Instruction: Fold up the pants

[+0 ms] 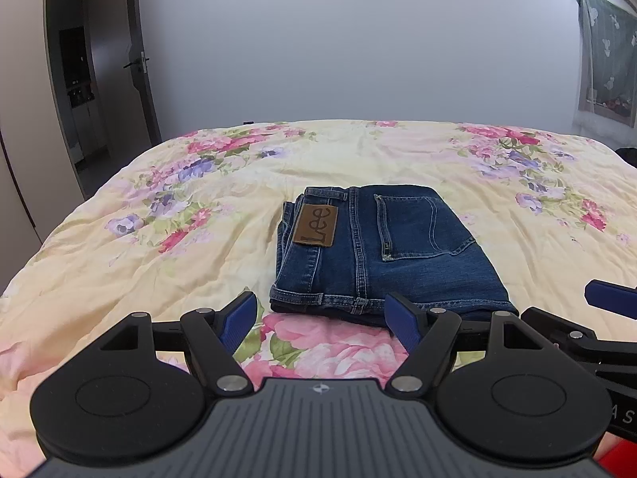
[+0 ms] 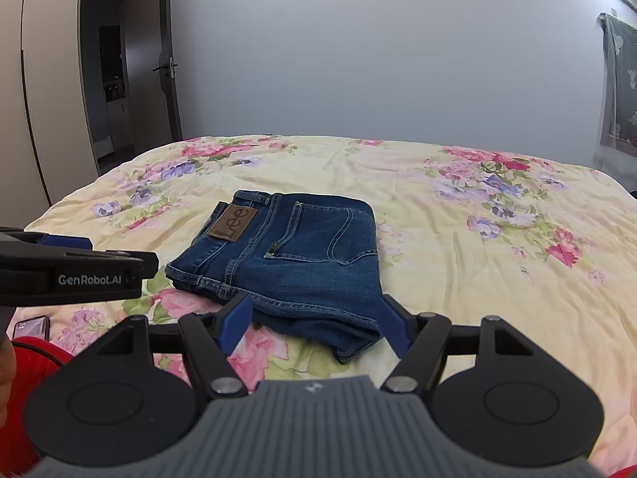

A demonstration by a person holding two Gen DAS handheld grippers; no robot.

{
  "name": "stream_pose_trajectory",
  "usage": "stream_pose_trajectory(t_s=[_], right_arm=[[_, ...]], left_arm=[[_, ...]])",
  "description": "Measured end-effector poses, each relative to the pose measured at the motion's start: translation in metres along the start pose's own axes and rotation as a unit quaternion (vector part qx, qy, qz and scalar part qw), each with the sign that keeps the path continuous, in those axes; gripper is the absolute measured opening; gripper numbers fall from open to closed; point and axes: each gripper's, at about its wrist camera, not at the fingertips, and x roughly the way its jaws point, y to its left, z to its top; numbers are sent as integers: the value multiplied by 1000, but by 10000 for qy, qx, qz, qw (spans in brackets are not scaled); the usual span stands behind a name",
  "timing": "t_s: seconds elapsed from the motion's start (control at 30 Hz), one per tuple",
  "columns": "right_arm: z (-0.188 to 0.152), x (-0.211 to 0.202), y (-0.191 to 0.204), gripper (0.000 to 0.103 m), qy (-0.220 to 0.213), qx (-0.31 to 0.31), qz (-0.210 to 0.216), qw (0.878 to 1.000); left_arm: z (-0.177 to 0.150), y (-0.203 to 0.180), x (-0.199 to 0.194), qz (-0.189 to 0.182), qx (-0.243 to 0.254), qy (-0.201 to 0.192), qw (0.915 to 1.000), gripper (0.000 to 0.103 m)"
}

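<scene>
Left claw point(image 1: 320, 320) is seen wide open and empty in the left wrist view, held just short of the near edge of the folded jeans point(image 1: 382, 247); nothing is gripped, which suggests the folding is judged finished. The jeans lie around the middle of the bed point(image 1: 119, 263), patch and pocket up. An open door point(image 1: 139, 59) is seen at left. From the right wrist view, the right claw point(image 2: 316, 324) is likewise spread and empty, nearest the bundle's loose near corner. A phone point(image 2: 30, 326) lies at the bed's near edge.
</scene>
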Motion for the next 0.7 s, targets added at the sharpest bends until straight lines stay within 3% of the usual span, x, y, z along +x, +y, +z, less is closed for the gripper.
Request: stream_pose_trajectory(t_s=[0.7], right_arm=[[-1,1,-1,66,1,28,-8,10000]], left_arm=[[1,-1,-1,4,4,-4,10000,86]])
